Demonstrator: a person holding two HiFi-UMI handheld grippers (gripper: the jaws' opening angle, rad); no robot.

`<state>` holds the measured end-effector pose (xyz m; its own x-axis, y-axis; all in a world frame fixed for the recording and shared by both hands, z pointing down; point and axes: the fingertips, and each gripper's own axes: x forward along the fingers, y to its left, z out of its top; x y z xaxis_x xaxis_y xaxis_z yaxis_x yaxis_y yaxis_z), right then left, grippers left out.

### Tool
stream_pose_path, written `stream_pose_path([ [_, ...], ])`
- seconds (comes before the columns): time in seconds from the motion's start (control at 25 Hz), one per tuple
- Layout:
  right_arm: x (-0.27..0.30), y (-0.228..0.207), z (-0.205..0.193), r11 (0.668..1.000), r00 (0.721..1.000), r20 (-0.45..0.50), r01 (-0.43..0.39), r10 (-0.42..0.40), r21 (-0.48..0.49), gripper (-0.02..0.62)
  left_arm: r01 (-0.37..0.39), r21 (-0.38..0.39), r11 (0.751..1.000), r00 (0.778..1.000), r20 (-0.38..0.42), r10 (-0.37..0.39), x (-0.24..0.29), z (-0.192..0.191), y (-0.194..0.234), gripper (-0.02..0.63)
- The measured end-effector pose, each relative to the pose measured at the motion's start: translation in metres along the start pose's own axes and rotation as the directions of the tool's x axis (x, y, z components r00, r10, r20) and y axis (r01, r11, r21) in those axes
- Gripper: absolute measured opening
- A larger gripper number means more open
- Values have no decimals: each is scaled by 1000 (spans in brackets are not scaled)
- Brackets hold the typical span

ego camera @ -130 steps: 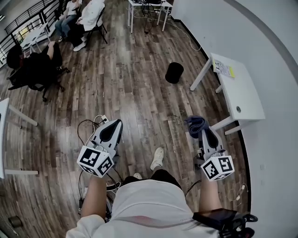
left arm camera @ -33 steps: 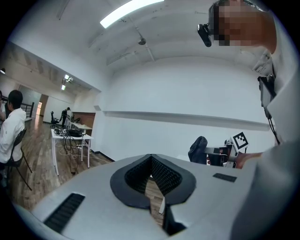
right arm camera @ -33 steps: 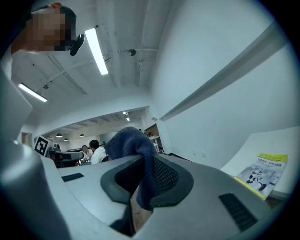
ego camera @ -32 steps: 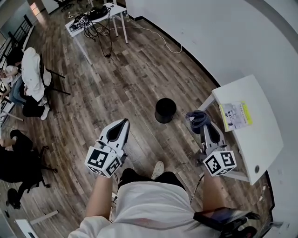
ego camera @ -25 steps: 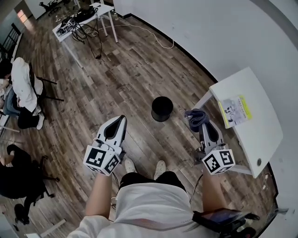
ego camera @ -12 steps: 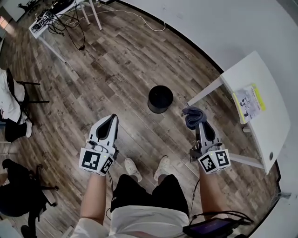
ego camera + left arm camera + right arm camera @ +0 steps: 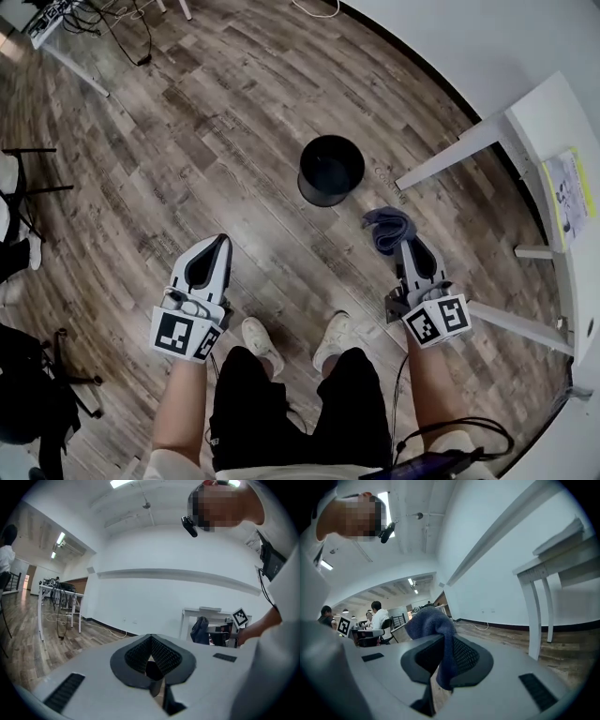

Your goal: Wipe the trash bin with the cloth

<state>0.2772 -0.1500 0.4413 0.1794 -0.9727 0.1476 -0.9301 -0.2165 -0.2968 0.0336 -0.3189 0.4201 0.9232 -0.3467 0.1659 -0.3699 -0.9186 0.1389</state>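
Cloth [image 7: 389, 228] in right hand-held gripper [image 7: 404, 246], jaws clamped

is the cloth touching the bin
Apart. The head view shows a strip of bare floor between the cloth, clamped in the right gripper, and the bin.

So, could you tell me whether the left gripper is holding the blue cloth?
No, the left gripper's jaws are closed on nothing; the blue cloth is clamped in the right gripper.

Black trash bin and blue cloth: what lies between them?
Only bare wooden floor separates the round black trash bin from the blue cloth; head view.
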Motion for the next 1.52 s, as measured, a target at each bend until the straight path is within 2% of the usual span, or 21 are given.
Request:
stream_pose_path([
  [0.16, 22, -23, -74, 1000, 1000, -9, -24, 23, -12, 44, 14, 31, 999, 1000, 20, -14, 22, -66, 19, 9],
  [0.36, 46, -51, -158, 998, 999, -4, -55, 54, -19, 44, 25, 33, 999, 999, 43, -26, 41, -147, 46, 9],
  [0.52, 63, -71, -214, 998, 998, -2, -67, 67, -21, 46, 66, 84, 994, 998, 5, -67, 59, -217, 55, 9],
  [0.72, 85, -93, -272, 996, 997, 0, -79, 79, -35, 44, 68, 68, 995, 997, 33, -70, 86, -276, 70, 9],
  [1.0, 106, -118, -318, 996, 996, 29, -78, 79, -31, 46, 76, 96, 992, 996, 28, -79, 101, -325, 80, 9],
  [1.24, 130, -124, -341, 997, 995, 53, -79, 80, -20, 46, 71, 117, 991, 996, 38, -76, 97, -337, 86, 8],
  [1.36, 143, -111, -359, 996, 995, 41, -87, 87, 3, 44, 84, 112, 990, 996, 25, -87, 92, -339, 83, 9],
  [1.52, 173, -72, -391, 987, 987, -9, -162, 162, -8, 46, 88, 93, 992, 995, 28, -91, 87, -339, 85, 9],
])
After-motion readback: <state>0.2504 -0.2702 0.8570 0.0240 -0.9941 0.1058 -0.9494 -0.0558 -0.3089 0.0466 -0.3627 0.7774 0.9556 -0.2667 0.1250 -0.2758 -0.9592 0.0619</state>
